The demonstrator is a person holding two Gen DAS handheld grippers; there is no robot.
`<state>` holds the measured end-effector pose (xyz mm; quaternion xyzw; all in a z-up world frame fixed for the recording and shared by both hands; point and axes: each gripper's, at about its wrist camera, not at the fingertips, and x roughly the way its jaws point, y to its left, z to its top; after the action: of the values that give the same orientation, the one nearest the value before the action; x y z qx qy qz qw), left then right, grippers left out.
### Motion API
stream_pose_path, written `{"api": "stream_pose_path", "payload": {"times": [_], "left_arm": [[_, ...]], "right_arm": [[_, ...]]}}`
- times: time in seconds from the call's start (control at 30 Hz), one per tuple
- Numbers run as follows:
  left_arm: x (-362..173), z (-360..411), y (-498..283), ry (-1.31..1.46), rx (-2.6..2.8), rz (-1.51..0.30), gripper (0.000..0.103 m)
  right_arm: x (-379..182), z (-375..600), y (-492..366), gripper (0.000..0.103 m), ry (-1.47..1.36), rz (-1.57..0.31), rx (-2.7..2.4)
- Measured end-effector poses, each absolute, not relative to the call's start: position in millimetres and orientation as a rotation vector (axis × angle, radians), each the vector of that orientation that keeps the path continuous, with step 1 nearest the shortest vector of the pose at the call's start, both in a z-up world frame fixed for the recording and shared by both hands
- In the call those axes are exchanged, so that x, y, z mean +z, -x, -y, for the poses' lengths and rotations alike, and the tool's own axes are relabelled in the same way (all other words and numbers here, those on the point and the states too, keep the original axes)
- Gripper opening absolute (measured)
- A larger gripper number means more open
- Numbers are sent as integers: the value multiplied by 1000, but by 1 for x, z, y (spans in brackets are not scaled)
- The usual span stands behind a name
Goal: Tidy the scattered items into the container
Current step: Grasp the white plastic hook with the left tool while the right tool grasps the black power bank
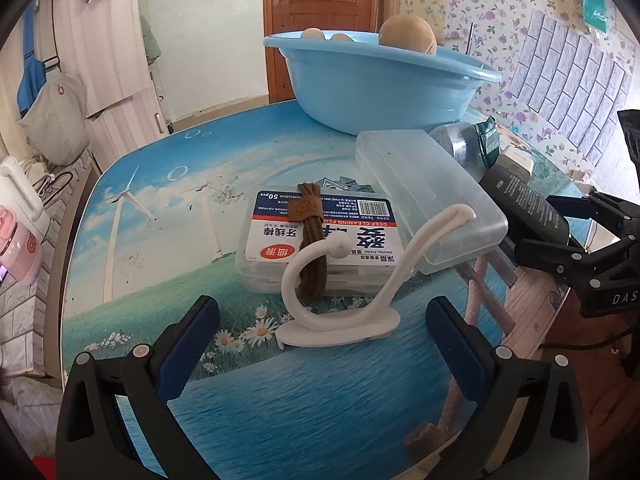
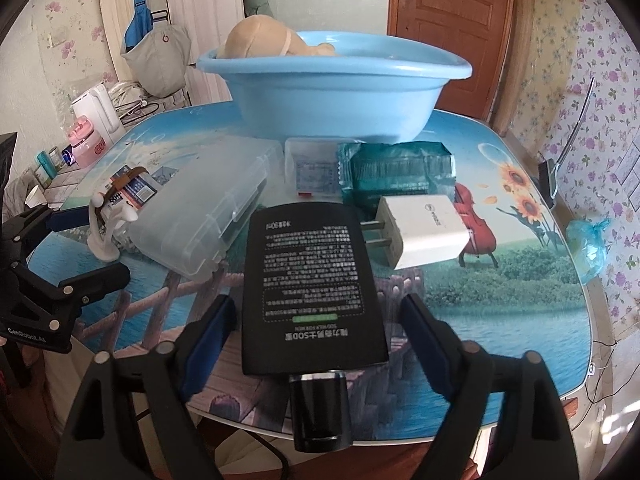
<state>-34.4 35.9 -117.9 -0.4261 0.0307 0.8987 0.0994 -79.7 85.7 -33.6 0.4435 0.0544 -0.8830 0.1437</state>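
A light blue basin (image 1: 372,84) stands at the table's far side with a tan plush toy (image 1: 408,34) in it; it also shows in the right wrist view (image 2: 332,92). My left gripper (image 1: 322,320) is open, its fingers either side of a white hook (image 1: 340,280) standing on the table. Behind the hook lies a dental floss box (image 1: 320,236) with a brown hair band (image 1: 312,240) across it. My right gripper (image 2: 316,328) is open around a black tube (image 2: 312,280) lying cap toward me.
A clear plastic case (image 2: 204,212), a green packet (image 2: 400,168), a white charger plug (image 2: 424,228) and a small clear box (image 2: 314,168) lie before the basin. A kettle (image 2: 96,116) stands left of the table. The table's near edge (image 2: 440,432) is close.
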Motion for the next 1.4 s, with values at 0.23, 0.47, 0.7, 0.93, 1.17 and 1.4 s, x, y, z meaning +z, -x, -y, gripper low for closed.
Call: {"api": "stream_pose_path", "payload": {"times": [0.23, 0.47, 0.7, 0.93, 1.17, 1.4], "left_arm": [[-117, -33, 31, 1247, 2667, -86, 103], [-117, -32, 26, 1220, 2648, -94, 103], [-113, -31, 25, 1183, 2644, -104, 79], [-111, -31, 21, 1147, 2631, -117, 54], [-108, -30, 17, 1138, 2630, -108, 54], [-95, -24, 12, 1159, 2661, -87, 54]], "right_arm": [[-35, -91, 81, 103, -1295, -114, -2560], [-33, -92, 77, 95, -1259, -132, -2566], [-29, -86, 71, 62, -1212, -156, -2527], [-30, -87, 69, 62, -1212, -155, -2525], [-27, -94, 67, 61, -1210, -78, -2503], [-19, -95, 62, 61, -1189, -88, -2515]]}}
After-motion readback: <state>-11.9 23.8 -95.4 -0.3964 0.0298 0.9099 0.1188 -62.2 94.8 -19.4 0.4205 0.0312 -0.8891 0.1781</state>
